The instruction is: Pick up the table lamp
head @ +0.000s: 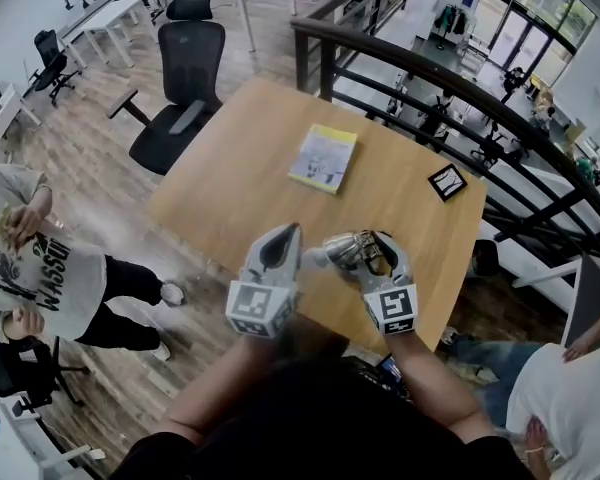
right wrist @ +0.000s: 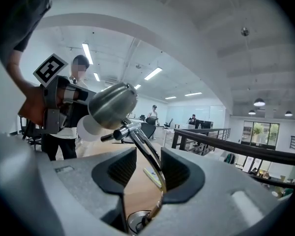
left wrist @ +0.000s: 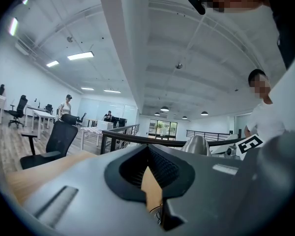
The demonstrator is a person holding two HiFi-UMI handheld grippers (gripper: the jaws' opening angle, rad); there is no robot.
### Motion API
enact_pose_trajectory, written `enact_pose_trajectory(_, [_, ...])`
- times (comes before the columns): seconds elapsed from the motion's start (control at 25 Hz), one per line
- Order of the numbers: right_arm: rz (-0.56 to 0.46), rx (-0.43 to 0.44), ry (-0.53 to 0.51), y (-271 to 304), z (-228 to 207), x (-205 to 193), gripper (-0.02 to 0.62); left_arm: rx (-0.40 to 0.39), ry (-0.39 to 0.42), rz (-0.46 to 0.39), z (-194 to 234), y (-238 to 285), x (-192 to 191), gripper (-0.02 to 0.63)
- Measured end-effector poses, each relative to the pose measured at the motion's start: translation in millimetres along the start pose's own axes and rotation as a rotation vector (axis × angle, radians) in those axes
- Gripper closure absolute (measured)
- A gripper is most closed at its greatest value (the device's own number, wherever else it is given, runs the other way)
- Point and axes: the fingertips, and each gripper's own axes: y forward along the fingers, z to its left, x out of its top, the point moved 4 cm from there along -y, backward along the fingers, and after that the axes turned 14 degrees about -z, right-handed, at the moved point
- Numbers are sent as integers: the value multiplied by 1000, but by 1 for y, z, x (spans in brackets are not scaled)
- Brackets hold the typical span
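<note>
The table lamp (head: 352,250) is silver metal. In the right gripper view its round shade (right wrist: 113,104) leans up to the left and its thin curved stem (right wrist: 148,154) runs down to a base (right wrist: 137,223) on the wooden table (head: 240,168). My right gripper (right wrist: 147,154) is open around the stem, which lies close to the right pad (right wrist: 179,168) with a gap on the left. My left gripper (head: 288,230) hovers just left of the lamp, shut and empty, its tips (left wrist: 148,151) meeting. From there the shade (left wrist: 195,144) shows at right.
A yellow booklet (head: 323,157) lies mid-table and a small black card (head: 446,181) near the right edge. A black office chair (head: 180,98) stands at the far left corner. A dark railing (head: 460,88) runs behind the table. People stand at left (head: 40,268) and right (head: 570,388).
</note>
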Motion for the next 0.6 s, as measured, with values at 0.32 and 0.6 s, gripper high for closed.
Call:
enact_pose_trajectory(0.32, [-5, 2, -21, 17, -7, -5, 490, 56, 21, -12, 6, -4, -1, 604])
enact_pose_trajectory(0.6, [-8, -21, -45, 17, -9, -1, 521, 55, 32, -28, 10, -6, -1, 603])
